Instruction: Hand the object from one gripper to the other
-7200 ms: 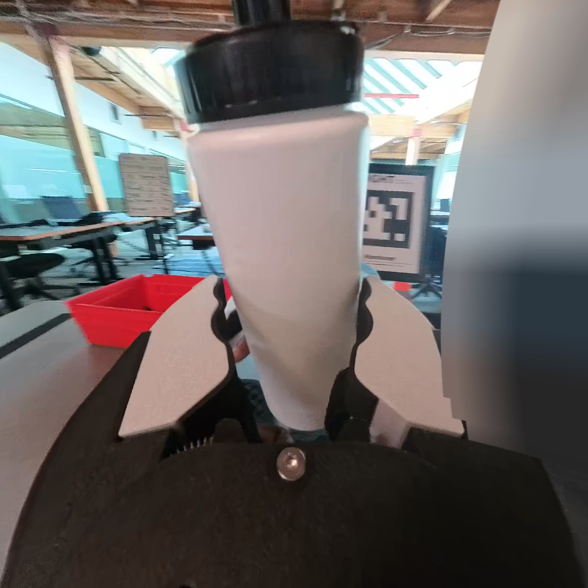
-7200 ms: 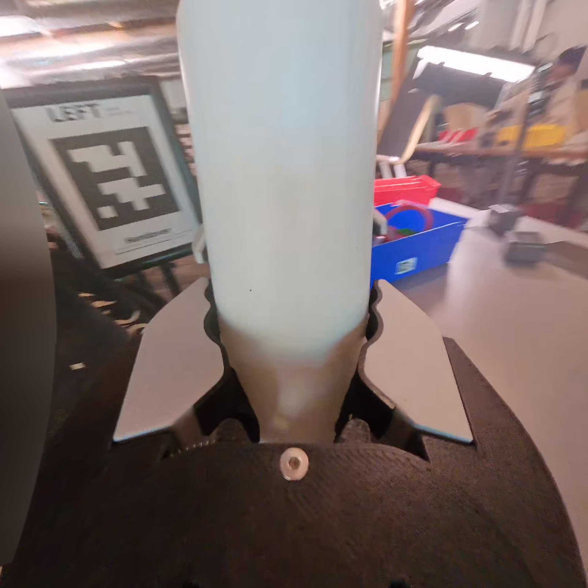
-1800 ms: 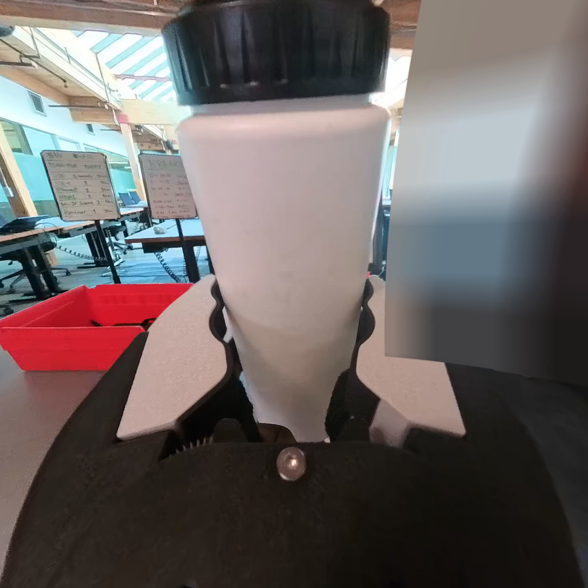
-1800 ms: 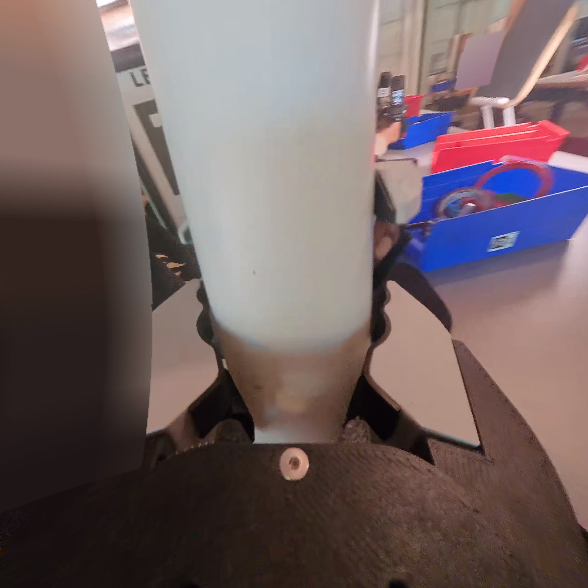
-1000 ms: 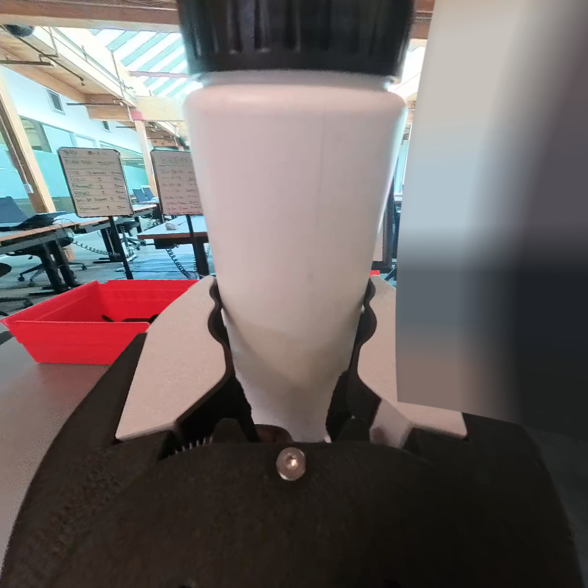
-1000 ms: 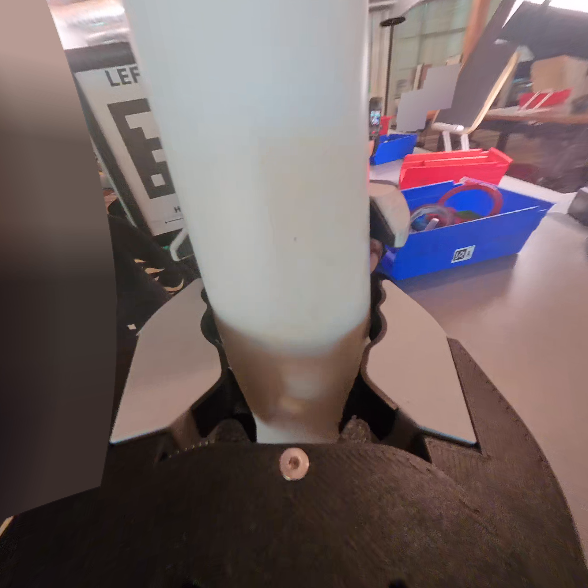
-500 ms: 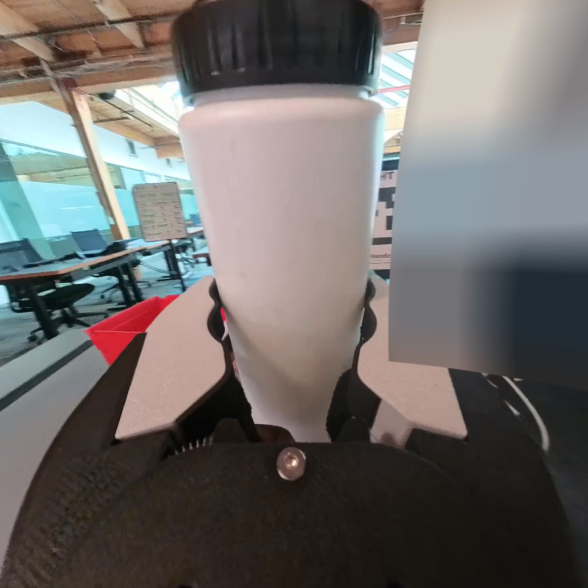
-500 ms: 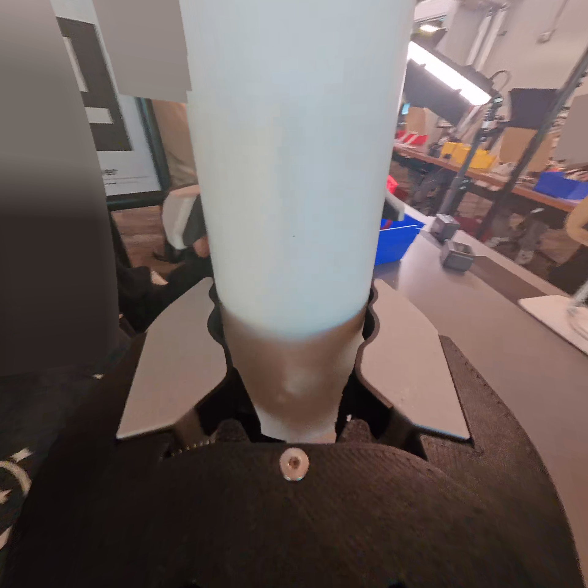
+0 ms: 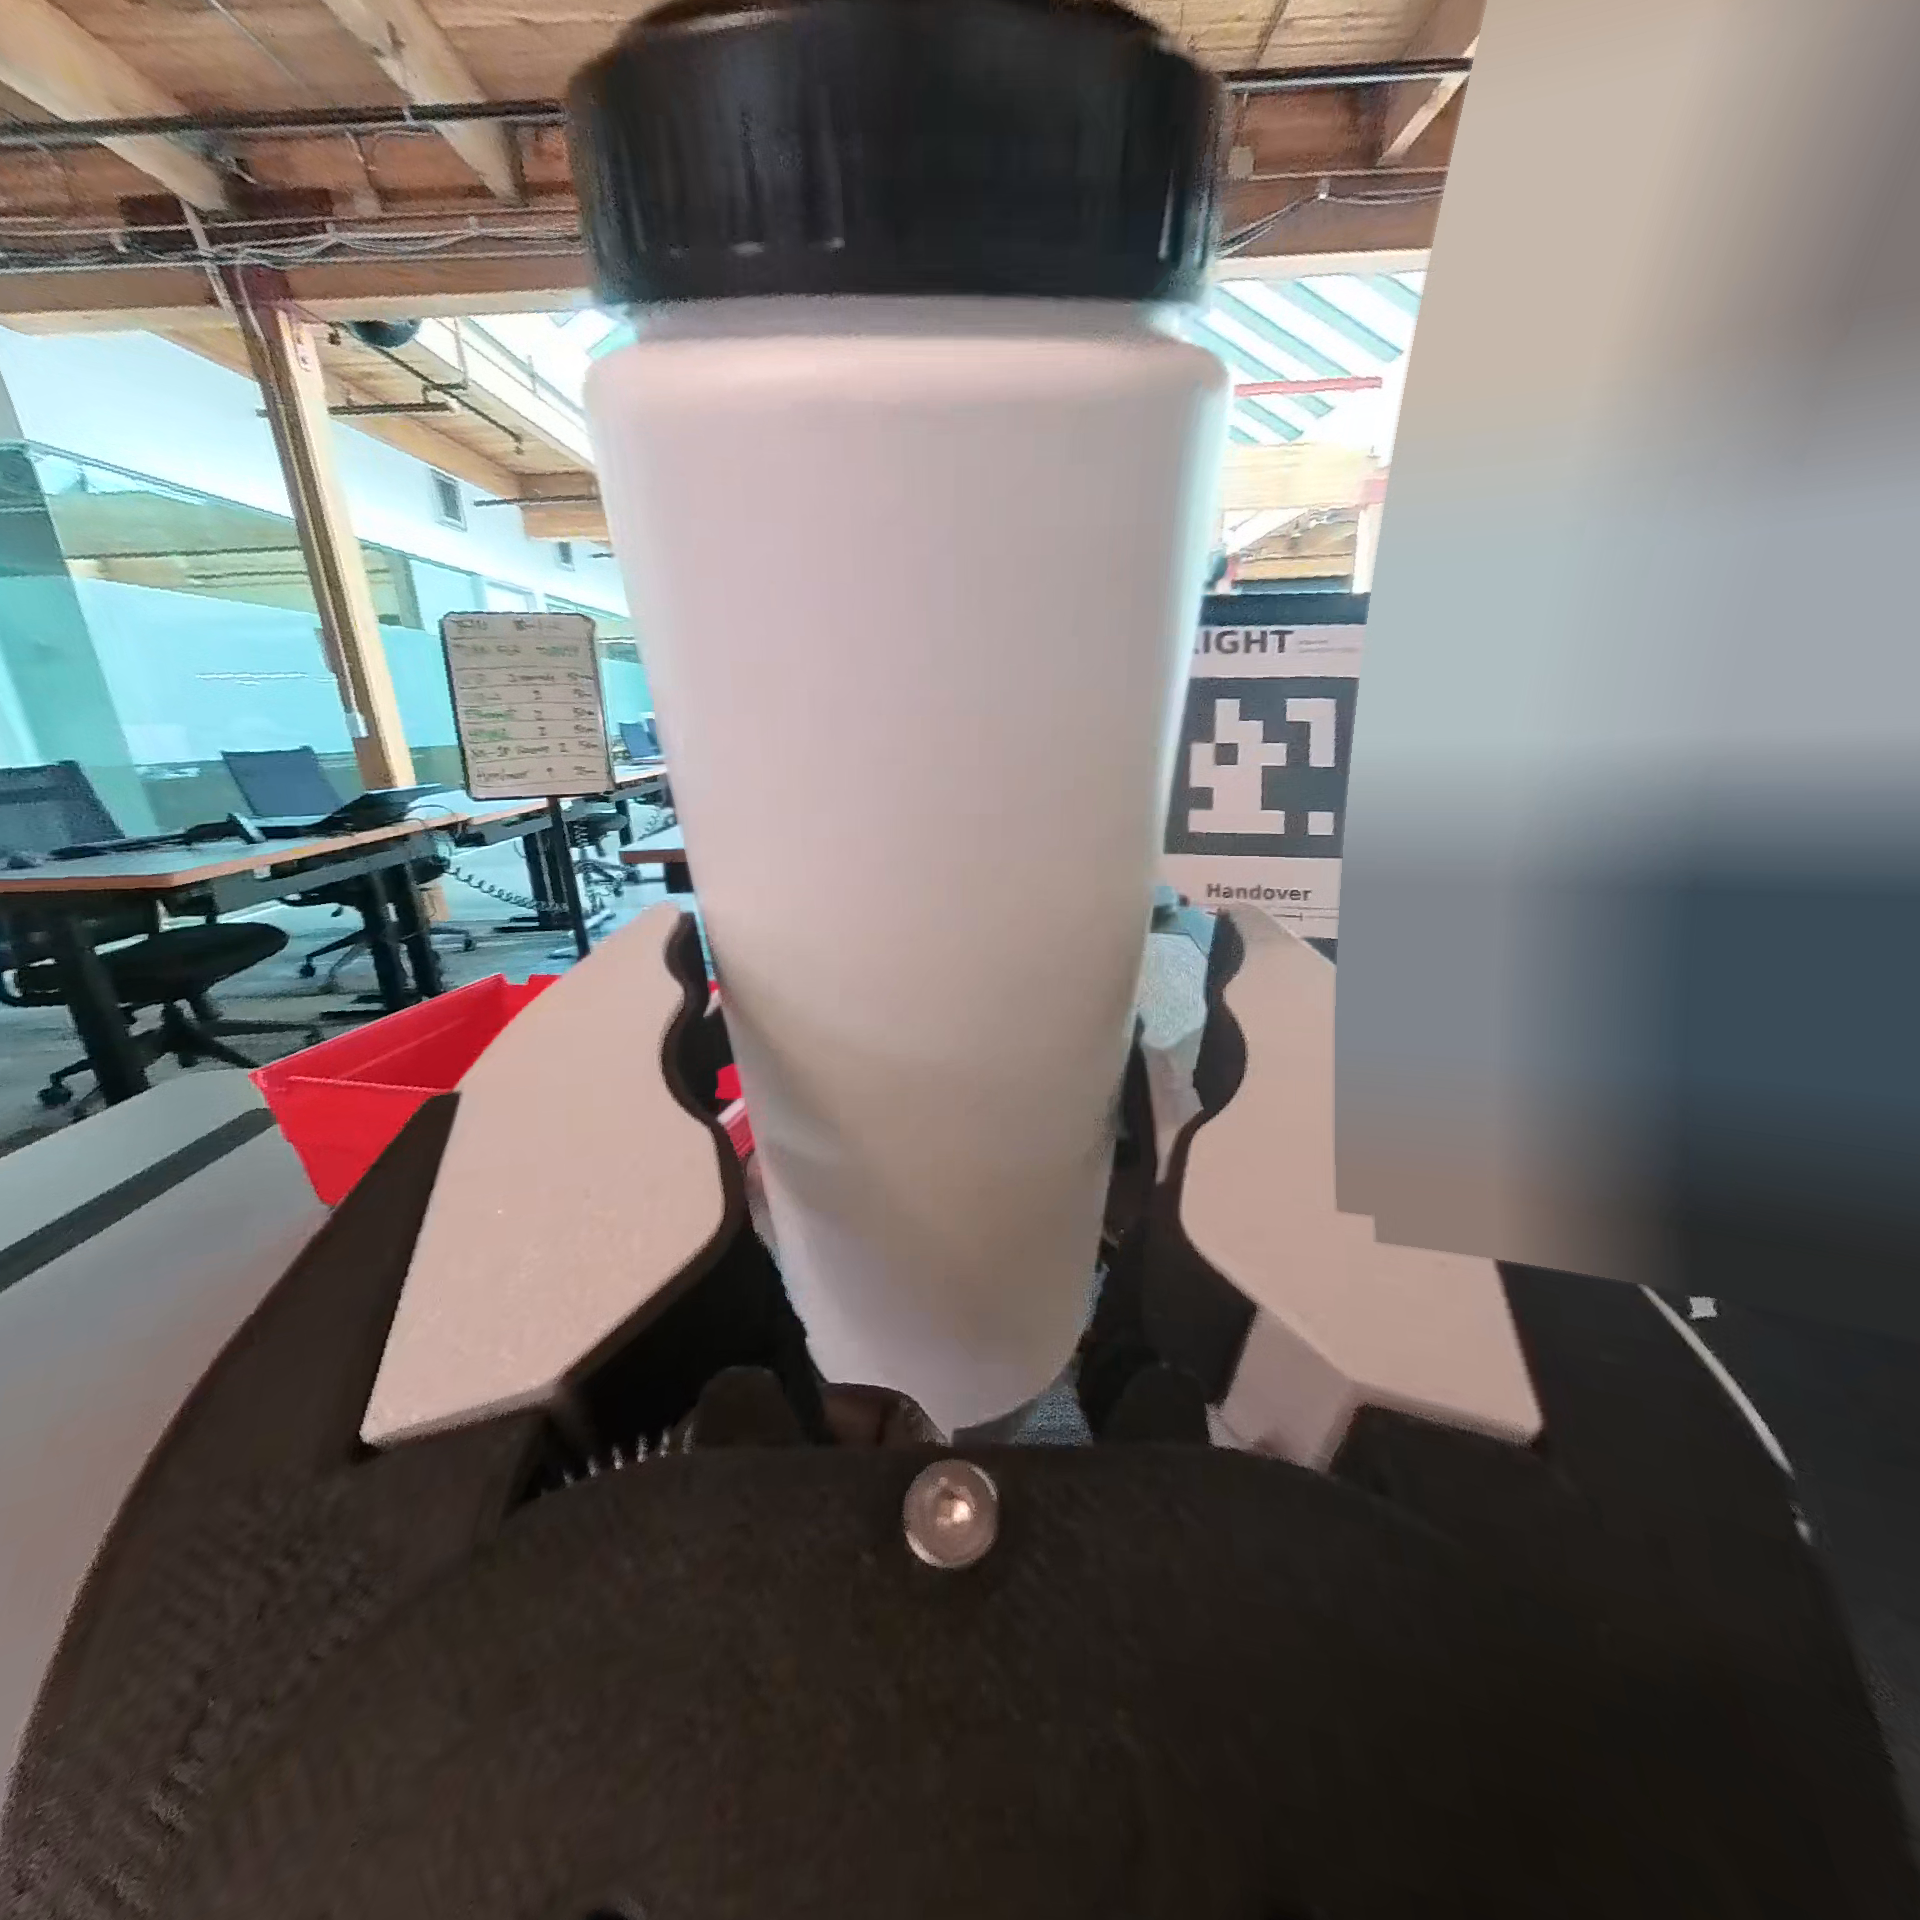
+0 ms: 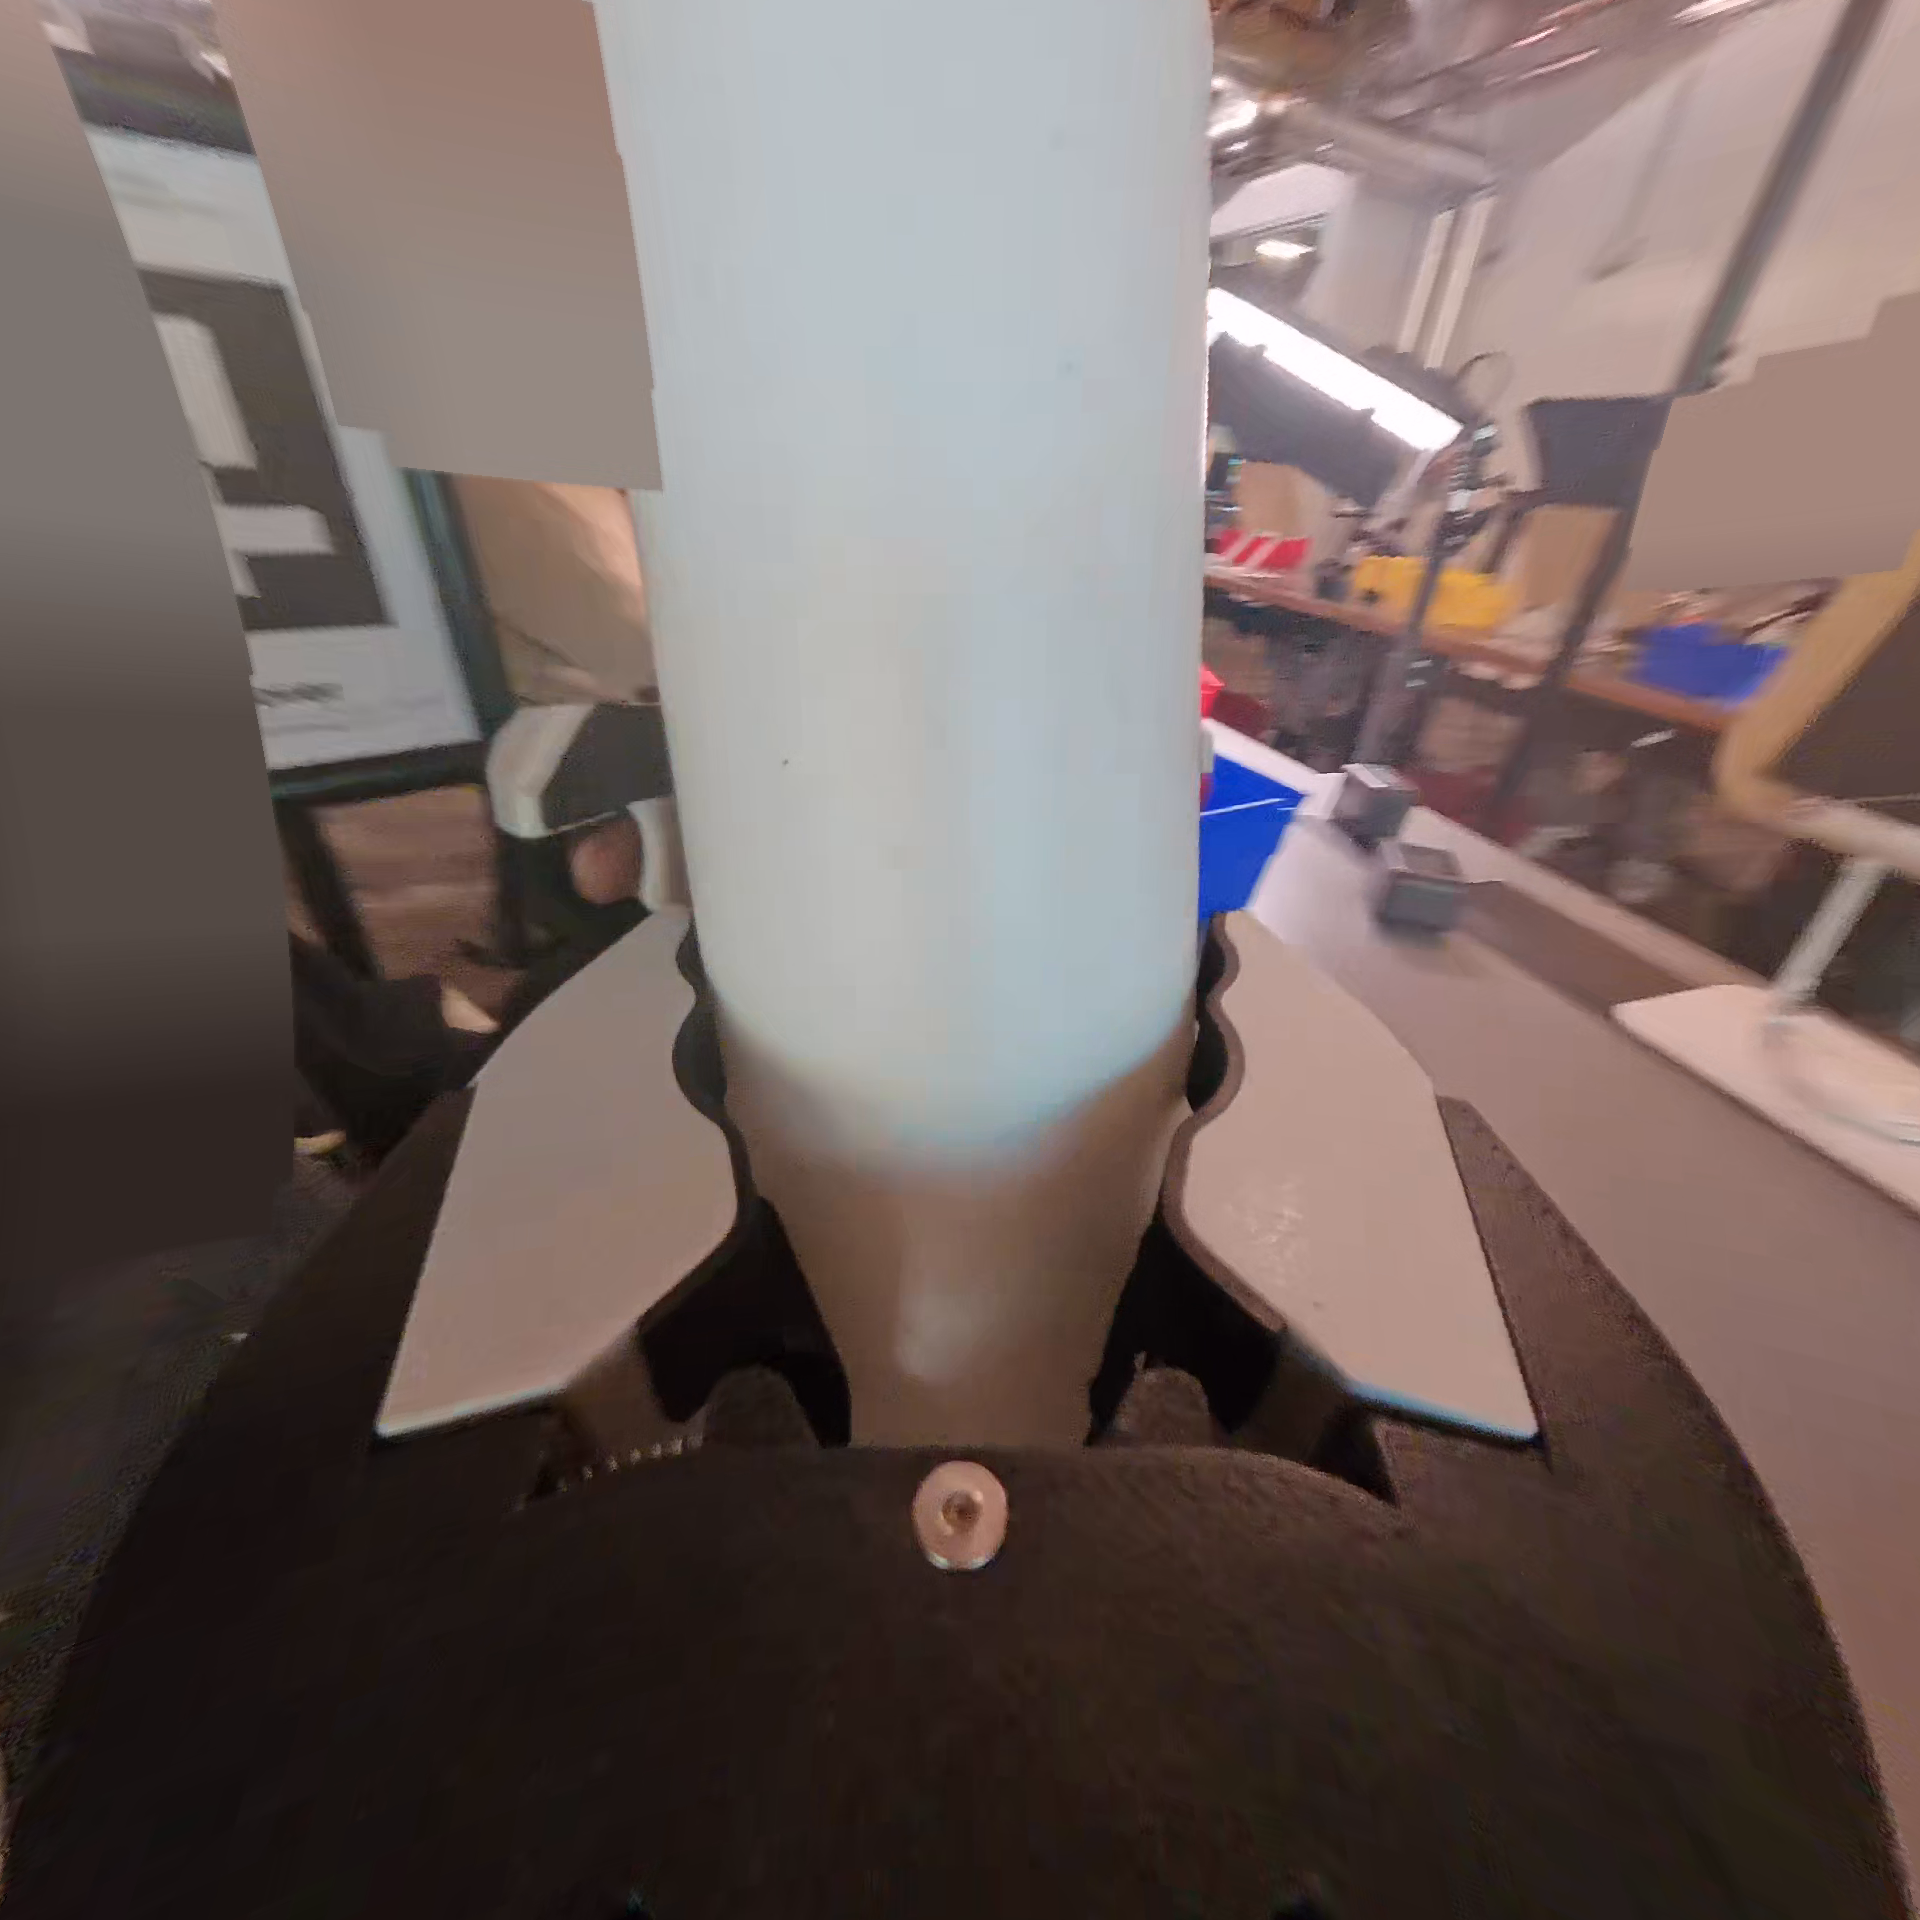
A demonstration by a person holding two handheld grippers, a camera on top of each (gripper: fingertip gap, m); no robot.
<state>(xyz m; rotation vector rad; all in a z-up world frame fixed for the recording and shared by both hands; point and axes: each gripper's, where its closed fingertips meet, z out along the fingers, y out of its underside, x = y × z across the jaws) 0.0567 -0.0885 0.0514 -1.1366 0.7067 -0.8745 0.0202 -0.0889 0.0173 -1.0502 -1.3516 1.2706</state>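
A white bottle [image 9: 914, 779] with a black screw cap [image 9: 894, 145] stands up between both grippers, above the table. My right gripper [image 10: 948, 935] is shut on the bottle [image 10: 925, 520] just above its bare metal bottom band, and both fingers press its sides. My left gripper [image 9: 951, 935] surrounds the same bottle, but its jaws stand a little apart from it, with a slim gap on each side. Part of the other gripper and a person's fingers [image 10: 582, 790] show behind the bottle in the right wrist view.
A red bin [image 9: 395, 1081] sits on the grey table [image 9: 125, 1195] at the left. A black-and-white marker board [image 9: 1262, 758] stands behind. In the right wrist view a blue bin [image 10: 1242, 821] and small grey boxes [image 10: 1418, 883] sit on the table [image 10: 1558, 1091]. Only a small space, under 4 cm, lies between the two pairs of fingers.
My left jaws have widened slightly, so gaps now show beside the bottle. My right gripper stays shut on it. Both views have swung, and the background has shifted.
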